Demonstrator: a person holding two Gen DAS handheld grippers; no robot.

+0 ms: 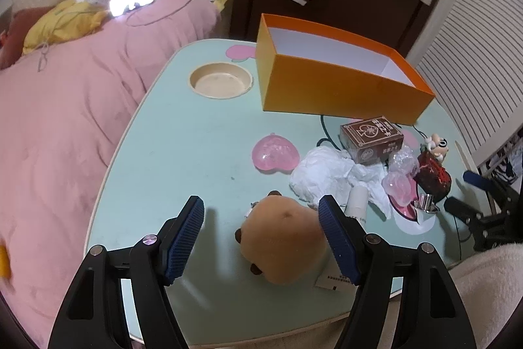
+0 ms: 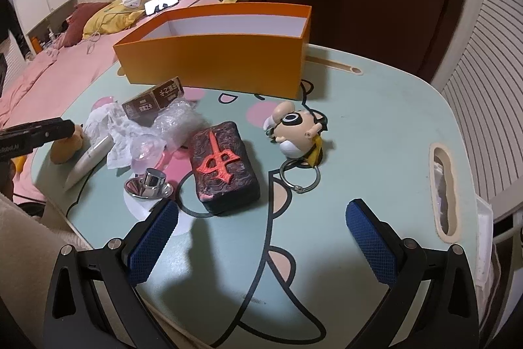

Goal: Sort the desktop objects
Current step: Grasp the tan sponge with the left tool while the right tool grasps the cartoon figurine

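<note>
My left gripper is open, its fingers on either side of a tan plush toy lying on the mint table; the right pad touches or nearly touches the toy. My right gripper is open and empty, just in front of a dark block with a red character. An open orange box stands at the back and looks empty inside. A cartoon keychain figure with a metal ring lies right of the block. A brown card box, white tissue and a pink heart lie between.
A shiny metal cup-like piece, a white tube and clear crumpled plastic lie left of the block. The table has a round recessed cup holder and a slot at its right edge. A pink bed lies left of the table.
</note>
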